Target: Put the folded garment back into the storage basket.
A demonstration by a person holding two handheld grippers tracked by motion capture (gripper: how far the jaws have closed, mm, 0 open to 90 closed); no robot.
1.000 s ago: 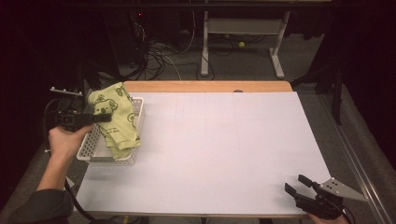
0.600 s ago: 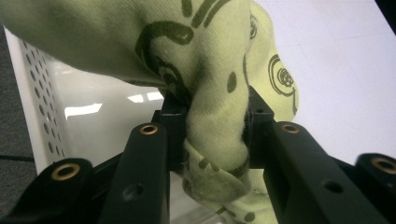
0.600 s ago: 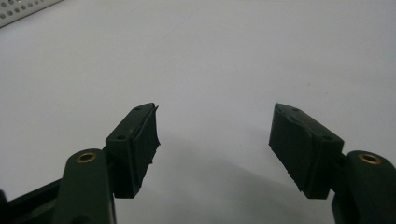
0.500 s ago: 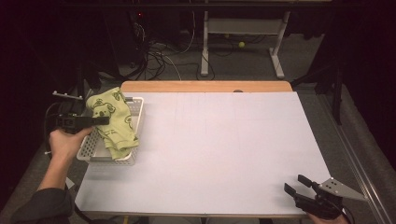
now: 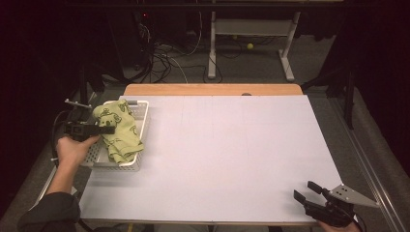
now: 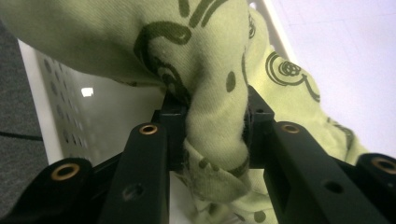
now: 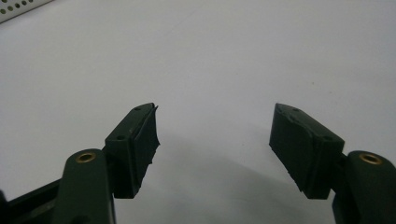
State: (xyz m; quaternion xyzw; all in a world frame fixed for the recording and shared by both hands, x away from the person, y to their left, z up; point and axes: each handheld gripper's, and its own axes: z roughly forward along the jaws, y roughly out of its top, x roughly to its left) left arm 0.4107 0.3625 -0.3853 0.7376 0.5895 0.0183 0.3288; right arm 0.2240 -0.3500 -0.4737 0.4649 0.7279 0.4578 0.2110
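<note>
Your left gripper (image 5: 104, 129): jaws clamped on a fold of the green printed cloth (image 5: 118, 135), which drapes into the white perforated basket (image 5: 144, 113) at the table's (image 5: 227, 154) left edge; your right gripper (image 5: 309, 191): jaws wide, empty, near corner.

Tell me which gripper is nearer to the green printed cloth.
Left. The left gripper is shut on a fold of the green printed cloth over the white basket. The right gripper sits open at the table's near right corner, far from it.
</note>
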